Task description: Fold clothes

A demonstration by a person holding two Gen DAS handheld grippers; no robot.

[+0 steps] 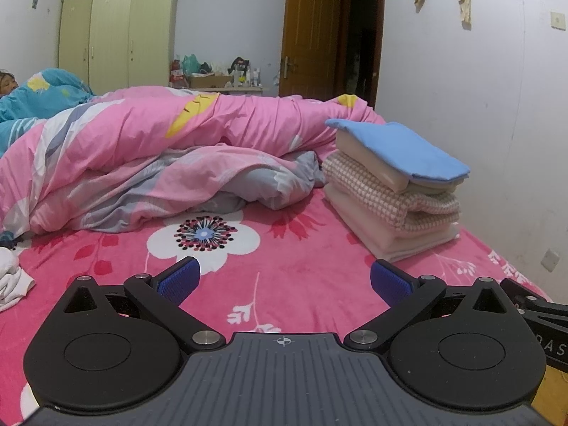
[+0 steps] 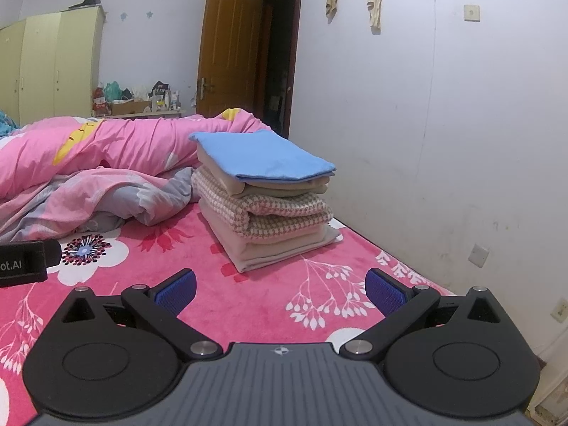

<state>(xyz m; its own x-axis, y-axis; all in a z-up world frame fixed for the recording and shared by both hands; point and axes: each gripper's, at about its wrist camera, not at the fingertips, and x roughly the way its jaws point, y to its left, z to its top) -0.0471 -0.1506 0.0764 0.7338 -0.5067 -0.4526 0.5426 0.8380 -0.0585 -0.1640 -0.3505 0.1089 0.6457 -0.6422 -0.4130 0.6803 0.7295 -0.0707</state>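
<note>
Two blue pads (image 1: 179, 280) of our left tongs (image 1: 284, 278) stand wide apart, gripping nothing, above the pink flowered bed sheet (image 1: 291, 277). From the left wrist we see the stack of folded clothes (image 1: 394, 184) ahead to the right, near the wall, just beside the rumpled pink duvet (image 1: 142, 149). From the right wrist, our right tongs (image 2: 280, 287) likewise gape empty, with the stack (image 2: 266, 195) ahead.

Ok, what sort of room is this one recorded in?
A home bedroom, most likely. There's a bed with a pink floral sheet and a rumpled duvet, a wardrobe against the far wall, and a stack of folded clothes on the bed.
</note>
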